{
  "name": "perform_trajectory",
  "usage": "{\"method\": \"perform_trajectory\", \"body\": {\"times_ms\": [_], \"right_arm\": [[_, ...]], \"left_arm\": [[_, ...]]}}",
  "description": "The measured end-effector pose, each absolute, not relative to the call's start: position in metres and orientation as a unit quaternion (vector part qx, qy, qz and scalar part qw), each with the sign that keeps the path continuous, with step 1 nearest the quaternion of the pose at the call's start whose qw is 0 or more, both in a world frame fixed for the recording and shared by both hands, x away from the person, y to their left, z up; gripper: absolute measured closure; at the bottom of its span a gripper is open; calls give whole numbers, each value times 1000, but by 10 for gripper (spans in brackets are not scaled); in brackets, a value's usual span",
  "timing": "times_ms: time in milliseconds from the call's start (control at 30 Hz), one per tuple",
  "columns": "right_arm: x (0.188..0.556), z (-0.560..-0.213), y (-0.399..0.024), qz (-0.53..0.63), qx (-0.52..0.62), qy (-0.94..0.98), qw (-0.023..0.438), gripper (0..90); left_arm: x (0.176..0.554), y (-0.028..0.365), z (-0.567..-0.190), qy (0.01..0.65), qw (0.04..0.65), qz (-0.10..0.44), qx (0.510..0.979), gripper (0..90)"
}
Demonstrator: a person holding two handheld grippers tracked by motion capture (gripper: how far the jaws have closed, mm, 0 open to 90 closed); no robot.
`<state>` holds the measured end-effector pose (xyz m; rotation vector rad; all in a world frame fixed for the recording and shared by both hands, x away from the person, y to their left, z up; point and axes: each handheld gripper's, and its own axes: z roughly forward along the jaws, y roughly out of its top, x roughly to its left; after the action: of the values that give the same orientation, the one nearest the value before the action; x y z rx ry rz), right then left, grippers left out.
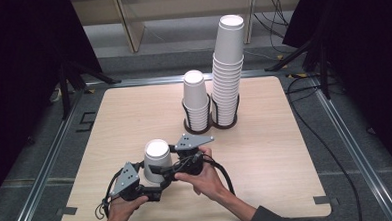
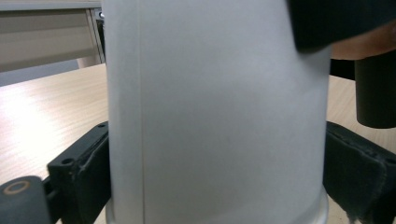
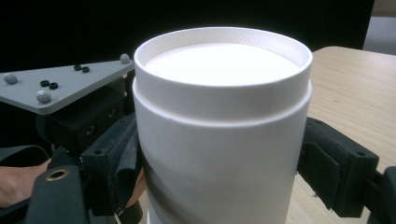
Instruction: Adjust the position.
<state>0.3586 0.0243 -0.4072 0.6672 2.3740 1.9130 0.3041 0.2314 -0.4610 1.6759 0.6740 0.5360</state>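
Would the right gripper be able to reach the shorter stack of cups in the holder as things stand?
Probably yes, once freed: the bare table lies between the right gripper and the shorter stack. For now its jaws sit around the upside-down cup, which the left gripper also flanks.

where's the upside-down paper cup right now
In the high view the upside-down paper cup stands near the table's front edge, between the left gripper and right gripper, in front of the two cup stacks.
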Motion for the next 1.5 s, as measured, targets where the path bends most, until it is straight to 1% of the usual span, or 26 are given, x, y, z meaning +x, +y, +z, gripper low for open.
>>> {"method": "perform_trajectory", "body": {"times_ms": [67, 100, 233, 267, 333, 400, 500, 567, 633, 700, 733, 833, 900, 933, 1000, 1033, 1100, 1133, 1200, 1300, 1333, 1400, 1500], "right_arm": [[358, -406, 23, 613, 214, 761, 1, 190], [360, -404, 21, 609, 202, 767, 15, 190], [361, -396, 18, 603, 191, 774, 14, 174], [361, -395, 18, 602, 194, 775, 3, 172], [361, -392, 15, 595, 198, 779, 10, 171], [362, -388, 12, 591, 197, 783, -4, 170], [364, -386, 8, 585, 189, 789, 2, 171], [363, -384, 7, 581, 190, 792, -5, 175], [365, -385, 6, 579, 185, 794, -9, 178], [365, -385, 4, 573, 187, 798, -5, 182], [364, -384, 3, 568, 190, 801, -19, 196], [365, -385, 3, 571, 186, 800, -21, 221], [366, -385, 2, 567, 185, 802, -20, 233], [366, -385, 1, 566, 188, 802, -27, 237], [366, -385, 1, 564, 190, 803, -28, 239], [364, -384, 0, 561, 202, 801, -42, 242], [365, -385, -1, 564, 198, 801, -34, 244], [366, -384, -2, 569, 189, 800, -26, 248], [364, -382, -2, 570, 201, 796, -40, 250], [365, -382, -3, 576, 195, 793, -31, 251], [365, -381, -4, 584, 199, 786, -42, 252], [365, -380, -6, 587, 203, 782, -48, 252], [368, -380, -9, 595, 207, 774, -59, 252]], "left_arm": [[306, 230, -461, 279, 600, 228, 714, 84], [304, 232, -459, 282, 585, 228, 725, 87], [303, 231, -459, 269, 574, 233, 737, 95], [303, 231, -459, 269, 574, 233, 737, 96], [302, 229, -459, 258, 567, 240, 744, 96], [302, 226, -460, 252, 571, 239, 744, 99], [300, 224, -459, 243, 549, 242, 762, 101], [300, 223, -460, 240, 554, 242, 760, 103], [299, 223, -460, 238, 545, 243, 767, 103], [298, 223, -459, 238, 542, 243, 769, 104], [298, 223, -459, 236, 539, 243, 771, 104], [298, 221, -460, 231, 543, 244, 770, 105], [297, 222, -459, 230, 535, 244, 776, 105], [297, 222, -459, 225, 531, 245, 779, 105], [297, 222, -459, 225, 532, 243, 779, 104], [298, 221, -459, 225, 535, 240, 778, 100], [298, 222, -459, 223, 537, 240, 777, 94], [298, 222, -460, 222, 541, 242, 775, 73], [298, 221, -462, 220, 563, 242, 759, 61], [297, 222, -461, 221, 566, 241, 757, 50], [297, 222, -462, 222, 583, 238, 744, 46], [297, 223, -461, 221, 593, 235, 738, 49], [296, 225, -459, 218, 592, 236, 739, 56]]}}
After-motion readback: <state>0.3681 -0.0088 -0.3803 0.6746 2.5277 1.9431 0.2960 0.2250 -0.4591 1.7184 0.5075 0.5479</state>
